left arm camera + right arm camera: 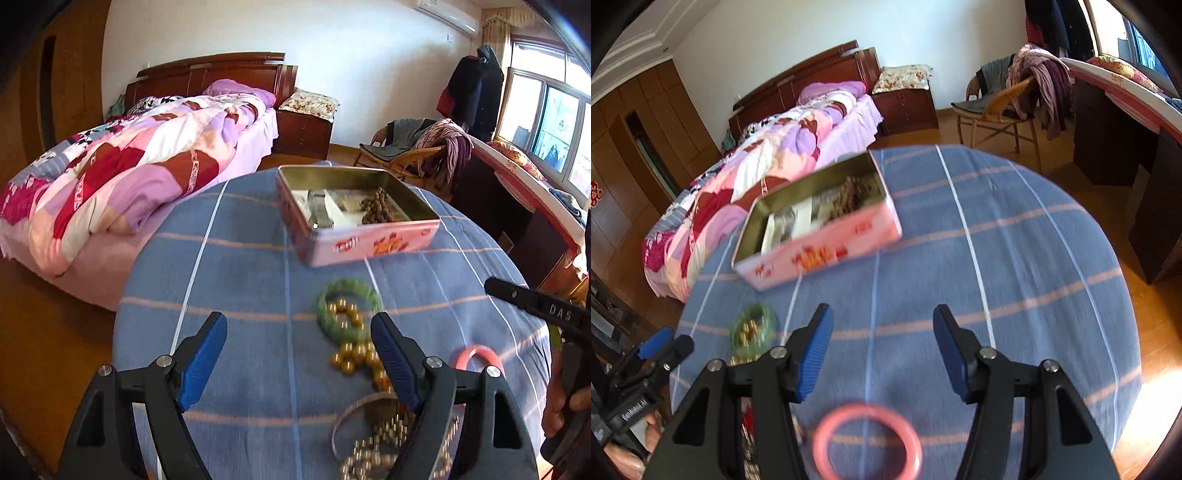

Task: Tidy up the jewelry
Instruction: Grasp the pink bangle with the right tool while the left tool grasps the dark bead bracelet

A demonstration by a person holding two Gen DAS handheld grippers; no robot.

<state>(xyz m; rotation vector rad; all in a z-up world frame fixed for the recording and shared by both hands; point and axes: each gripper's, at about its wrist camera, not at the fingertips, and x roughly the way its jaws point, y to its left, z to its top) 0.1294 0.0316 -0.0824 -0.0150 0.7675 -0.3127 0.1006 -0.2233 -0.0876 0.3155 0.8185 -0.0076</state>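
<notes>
An open pink tin [369, 243] [820, 254] stands at the far side of a round table with a blue checked cloth [240, 277] [1015, 258]. Inside lie a brown bead bracelet [380, 206] and a silver watch [319, 210]. On the cloth nearer me lie a green bangle [325, 317] [738, 332], gold beads [351, 354], a pink bangle [476, 354] [868, 439], a silver bangle [347, 417] and pale beads [369, 454]. My left gripper [299, 321] is open and empty above the cloth, its right finger over the gold beads. My right gripper [882, 310] is open and empty, just beyond the pink bangle.
A bed with a patchwork quilt [129, 177] stands left of the table, a wooden nightstand [306, 129] behind it. A wicker chair with clothes [1008, 99] and a dark desk [1108, 147] are at the right. The other gripper's body shows at each view's edge.
</notes>
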